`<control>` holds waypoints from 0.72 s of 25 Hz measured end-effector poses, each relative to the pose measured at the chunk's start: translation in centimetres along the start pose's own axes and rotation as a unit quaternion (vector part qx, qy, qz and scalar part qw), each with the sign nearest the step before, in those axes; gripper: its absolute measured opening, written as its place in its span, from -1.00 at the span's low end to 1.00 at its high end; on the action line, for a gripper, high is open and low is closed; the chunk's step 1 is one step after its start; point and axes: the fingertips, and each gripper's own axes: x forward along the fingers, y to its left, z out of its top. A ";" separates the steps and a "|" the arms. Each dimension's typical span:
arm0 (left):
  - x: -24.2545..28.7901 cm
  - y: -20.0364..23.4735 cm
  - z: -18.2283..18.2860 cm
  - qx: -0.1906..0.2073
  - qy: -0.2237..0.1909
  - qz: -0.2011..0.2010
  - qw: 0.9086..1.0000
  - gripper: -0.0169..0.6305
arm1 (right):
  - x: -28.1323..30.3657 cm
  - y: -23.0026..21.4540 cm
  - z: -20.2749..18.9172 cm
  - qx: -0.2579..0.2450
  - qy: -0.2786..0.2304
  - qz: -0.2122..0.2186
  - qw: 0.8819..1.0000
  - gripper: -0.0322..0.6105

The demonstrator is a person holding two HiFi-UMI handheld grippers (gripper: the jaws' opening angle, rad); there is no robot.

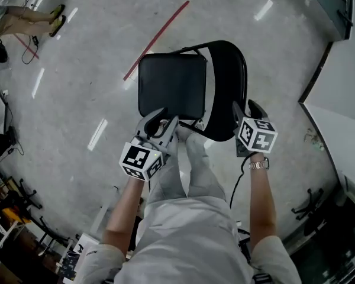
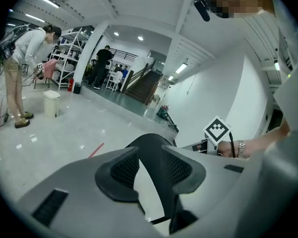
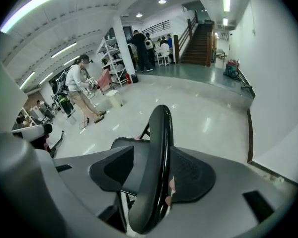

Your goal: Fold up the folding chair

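Note:
A black folding chair stands unfolded on the grey floor, its seat flat and its backrest to the right in the head view. My left gripper is at the seat's near edge, by the corner with the backrest. In the left gripper view a black curved chair part runs between the jaws of the left gripper, with a light gap on its left side. My right gripper is at the backrest's near rim. In the right gripper view the backrest rim stands between the wide-apart jaws of the right gripper.
A red tape line crosses the floor beyond the chair. A person stands at the far left, near a white bin. A white wall and ledge run along the right. Stands and cables crowd the near left.

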 end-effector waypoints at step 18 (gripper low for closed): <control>6.7 7.9 -8.1 -0.026 0.035 -0.029 0.999 -0.57 | 9.1 -1.6 -4.8 0.013 0.121 0.053 0.991 -0.53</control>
